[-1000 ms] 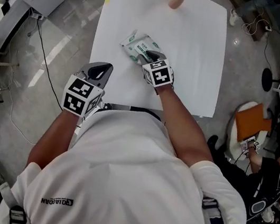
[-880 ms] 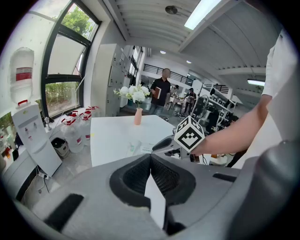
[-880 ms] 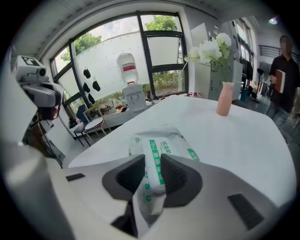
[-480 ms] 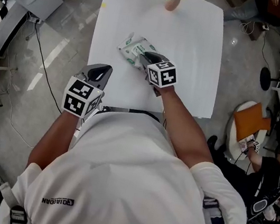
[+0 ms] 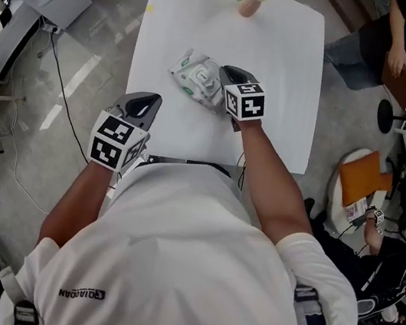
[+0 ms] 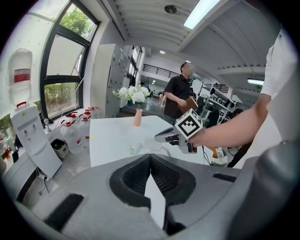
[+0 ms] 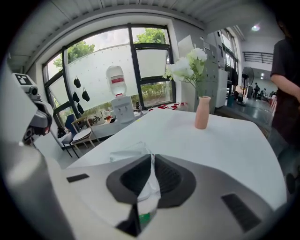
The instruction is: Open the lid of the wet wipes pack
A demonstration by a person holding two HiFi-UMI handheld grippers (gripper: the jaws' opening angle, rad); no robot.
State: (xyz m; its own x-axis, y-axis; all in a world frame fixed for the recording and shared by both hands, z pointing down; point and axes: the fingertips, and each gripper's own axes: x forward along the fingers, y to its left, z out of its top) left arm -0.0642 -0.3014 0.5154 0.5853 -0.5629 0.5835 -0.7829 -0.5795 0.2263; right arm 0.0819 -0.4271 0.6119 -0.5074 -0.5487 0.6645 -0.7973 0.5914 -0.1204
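The right tongs (image 5: 222, 74) have just been closing and now pinch a thin white flap with a green patch, which looks like the lid (image 7: 149, 180) of the wet wipes pack (image 5: 195, 73). The pack lies near the middle of the table (image 5: 284, 55), at ten o'clock from those tongs. The left tongs (image 5: 148, 98) are clenched on nothing and hang off the table's near edge, at seven o'clock from the pack. To do this well, I'd keep the bite close to the flap's free edge and peel slowly up and back toward four o'clock, following its hinge instead of yanking. The pack is a soft, pillow-shaped pouch of crinkly, glossy white and green film. It is probably light, and nothing pins it down, so it may rise with the flap or skate on the smooth matte tabletop. Pressing its ten o'clock end with the left tongs would likely steady it. The pads are dark and ribbed, good for gripping slick film. A slim pink vase (image 5: 250, 4) of white flowers stands at twelve o'clock, well apart
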